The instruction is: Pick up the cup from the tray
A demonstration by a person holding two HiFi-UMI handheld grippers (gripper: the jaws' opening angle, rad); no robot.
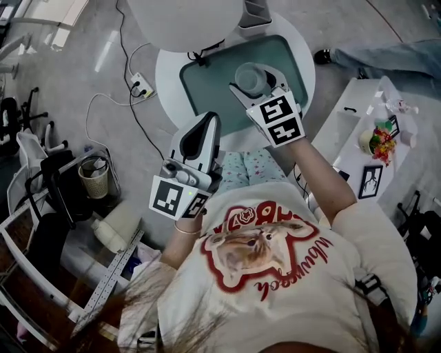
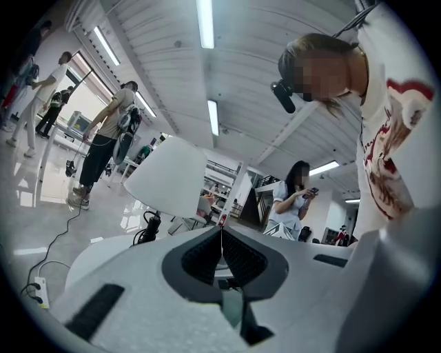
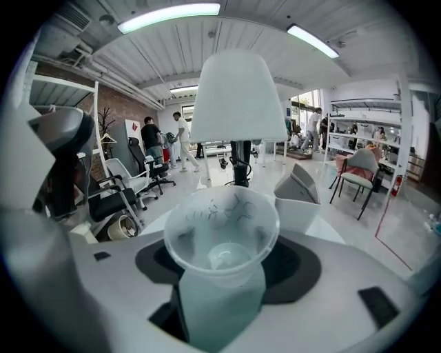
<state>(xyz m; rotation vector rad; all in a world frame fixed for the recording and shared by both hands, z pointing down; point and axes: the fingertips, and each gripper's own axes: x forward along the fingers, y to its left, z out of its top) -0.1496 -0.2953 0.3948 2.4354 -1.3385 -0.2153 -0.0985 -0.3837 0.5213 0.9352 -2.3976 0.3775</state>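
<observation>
A grey floor [image 1: 89, 83] lies around a round white tabletop [image 1: 167, 72], which carries a green tray [image 1: 207, 89]. The clear plastic cup [image 1: 249, 78] sits over the far part of the tray, held between the jaws of the right tool [image 1: 255, 83]. The right gripper view shows the dark pads pressed against the cup's sides, with its open mouth turned up and a little toward the camera. No view shows whether its base touches the tray or hangs above it.

The left tool [image 2: 222, 243] is well back from the tray, near the person's torso, angled toward the tabletop's near edge. Its ribbed pads meet along a thin line, with nothing between them.

Beyond the tray, a lamp with a white shade [image 1: 182, 21] stands at the far side of the tabletop, and a small grey-and-white holder [image 1: 255, 17] sits beside it. A power strip [image 1: 140, 85] lies on the floor to the left of the tabletop, with a cable running from it. A bin [image 1: 94, 179] stands further left among dark chairs.
</observation>
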